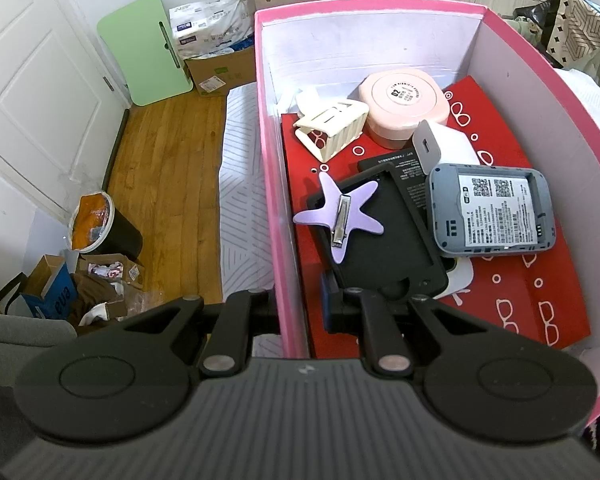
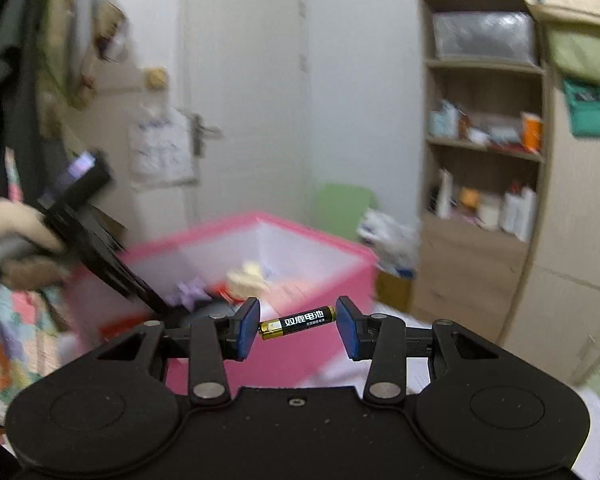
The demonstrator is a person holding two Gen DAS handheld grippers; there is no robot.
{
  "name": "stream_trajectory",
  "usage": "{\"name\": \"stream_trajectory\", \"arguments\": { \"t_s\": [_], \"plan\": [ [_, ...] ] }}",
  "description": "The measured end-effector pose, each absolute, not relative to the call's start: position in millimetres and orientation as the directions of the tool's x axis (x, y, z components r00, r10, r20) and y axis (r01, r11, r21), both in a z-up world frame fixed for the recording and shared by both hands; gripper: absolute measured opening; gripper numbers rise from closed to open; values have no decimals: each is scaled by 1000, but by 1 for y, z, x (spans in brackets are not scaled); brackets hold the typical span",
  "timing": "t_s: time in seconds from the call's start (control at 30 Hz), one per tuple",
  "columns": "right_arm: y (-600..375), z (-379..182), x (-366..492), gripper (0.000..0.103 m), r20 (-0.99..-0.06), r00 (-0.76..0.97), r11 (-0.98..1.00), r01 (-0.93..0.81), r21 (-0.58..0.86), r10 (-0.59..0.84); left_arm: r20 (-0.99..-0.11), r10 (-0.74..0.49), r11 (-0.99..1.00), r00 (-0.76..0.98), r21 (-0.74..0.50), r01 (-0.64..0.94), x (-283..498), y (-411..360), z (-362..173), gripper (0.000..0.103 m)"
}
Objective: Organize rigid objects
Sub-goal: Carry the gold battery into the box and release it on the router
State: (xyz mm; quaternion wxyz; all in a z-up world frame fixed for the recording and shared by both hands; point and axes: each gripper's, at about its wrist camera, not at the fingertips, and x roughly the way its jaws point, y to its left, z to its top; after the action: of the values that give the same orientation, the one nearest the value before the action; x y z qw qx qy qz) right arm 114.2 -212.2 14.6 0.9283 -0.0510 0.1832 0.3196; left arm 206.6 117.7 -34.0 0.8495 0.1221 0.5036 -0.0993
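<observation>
1. left wrist view: the left hand-held gripper points steeply down at the near left wall of the pink box; its jaws sit astride that wall, nearly closed, and appear to pinch it, one blue pad showing just inside.
2. same view: the box stands on a bed with a white patterned cover. on its floor lies a red card printed with white glasses.
3. same view: on the card sit a cream hair claw, a round pink case just beside it, a white charger block, a grey device with a labelled back, and a black flat case with a lilac star hair clip lying on top.
4. same view: beyond the bed are a wooden floor, a green board leaning on the wall and a black bin.
5. right wrist view: the right hand-held gripper is partly open, its blue pads pressing end to end on a black-and-gold battery, held slightly tilted in the air in front of the box, which looks blurred.
6. same view: at left a gloved hand holds the left hand-held gripper at the box's edge; a white door and a wooden shelf unit stand behind.
</observation>
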Motion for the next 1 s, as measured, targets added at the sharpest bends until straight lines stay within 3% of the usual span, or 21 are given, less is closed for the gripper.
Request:
{"name": "stream_trajectory", "arguments": {
  "t_s": [0.1,0.23,0.53,1.0],
  "plan": [
    [-193,25,118,47,-368,667,726,-687,34,648,-879,-48,950,474,106,293,206,118,-34,13],
    [-156,21,130,47,-429,595,655,-756,-11,680,-875,-53,951,481,103,292,205,119,-33,13],
    [-117,-6,173,48,-616,509,645,-764,-2,601,-876,-55,950,480,103,295,206,119,-33,13],
    [-175,-1,164,53,-440,567,697,-682,223,696,-874,-62,951,482,94,293,205,120,-33,13]
  ]
}}
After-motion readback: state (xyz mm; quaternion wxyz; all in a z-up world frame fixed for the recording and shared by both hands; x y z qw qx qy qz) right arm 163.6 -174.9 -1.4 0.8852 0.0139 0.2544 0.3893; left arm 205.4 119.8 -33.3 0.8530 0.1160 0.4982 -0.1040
